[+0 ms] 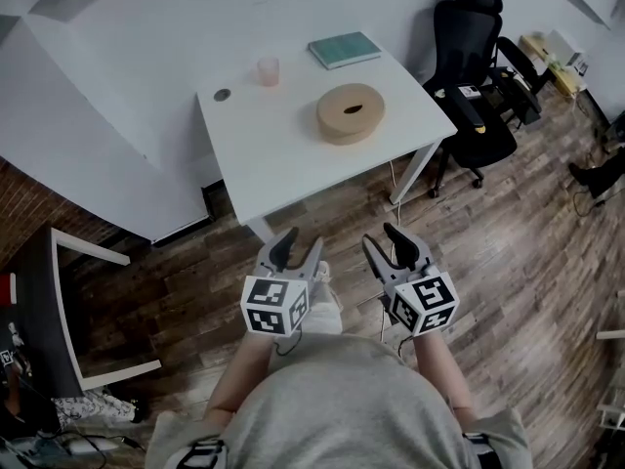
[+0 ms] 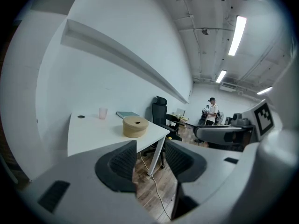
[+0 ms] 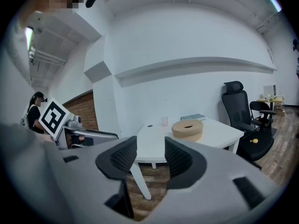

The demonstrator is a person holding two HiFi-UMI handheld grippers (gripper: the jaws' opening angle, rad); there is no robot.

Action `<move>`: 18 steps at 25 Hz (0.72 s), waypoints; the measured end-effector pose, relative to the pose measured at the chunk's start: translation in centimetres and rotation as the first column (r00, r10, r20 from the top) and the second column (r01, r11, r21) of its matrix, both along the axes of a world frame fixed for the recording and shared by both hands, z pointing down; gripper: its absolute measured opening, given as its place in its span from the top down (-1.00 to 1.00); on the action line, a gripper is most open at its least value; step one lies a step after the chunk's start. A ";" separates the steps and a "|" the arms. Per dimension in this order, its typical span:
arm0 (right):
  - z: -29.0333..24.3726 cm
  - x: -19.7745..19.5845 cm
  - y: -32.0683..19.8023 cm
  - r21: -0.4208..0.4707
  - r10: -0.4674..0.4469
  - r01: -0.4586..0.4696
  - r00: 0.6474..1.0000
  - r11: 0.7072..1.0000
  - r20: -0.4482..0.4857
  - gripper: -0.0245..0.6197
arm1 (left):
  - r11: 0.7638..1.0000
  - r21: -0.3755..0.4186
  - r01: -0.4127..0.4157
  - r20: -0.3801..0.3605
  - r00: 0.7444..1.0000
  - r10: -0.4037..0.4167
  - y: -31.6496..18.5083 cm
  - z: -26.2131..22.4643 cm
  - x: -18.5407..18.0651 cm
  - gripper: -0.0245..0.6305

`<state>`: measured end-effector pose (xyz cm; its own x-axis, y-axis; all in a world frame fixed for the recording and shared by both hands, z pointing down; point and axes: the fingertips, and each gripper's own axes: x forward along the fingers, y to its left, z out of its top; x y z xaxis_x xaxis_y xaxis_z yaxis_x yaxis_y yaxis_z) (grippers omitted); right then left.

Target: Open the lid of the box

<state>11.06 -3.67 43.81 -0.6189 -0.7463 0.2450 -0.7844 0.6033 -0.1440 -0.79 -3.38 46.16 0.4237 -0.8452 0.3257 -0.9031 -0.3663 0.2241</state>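
The box sits closed on the desk, well apart from the open, empty left hand-held gripper and right hand-held gripper; any lift needs its lid gripped squarely.
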 end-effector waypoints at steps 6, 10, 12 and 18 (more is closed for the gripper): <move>-0.6 -0.7 -5.8 0.011 0.007 -0.007 1.000 1.000 -0.016 0.35 | 1.000 -0.001 -0.013 -0.008 1.000 0.013 -5.9 -0.1 -0.5 0.38; -0.8 -1.1 -9.3 0.010 0.015 -0.014 1.000 1.000 -0.023 0.35 | 1.000 -0.004 -0.026 -0.007 1.000 0.026 -9.7 -0.2 -0.8 0.38; -0.7 -1.1 -11.1 0.006 0.020 -0.019 0.999 1.000 -0.026 0.35 | 0.999 -0.007 -0.034 -0.002 0.999 0.034 -11.7 -0.2 -0.8 0.38; -0.7 -1.5 -16.1 0.001 0.025 -0.025 0.999 1.000 -0.038 0.35 | 0.998 -0.024 -0.053 0.001 0.999 0.053 -16.4 0.2 -0.9 0.38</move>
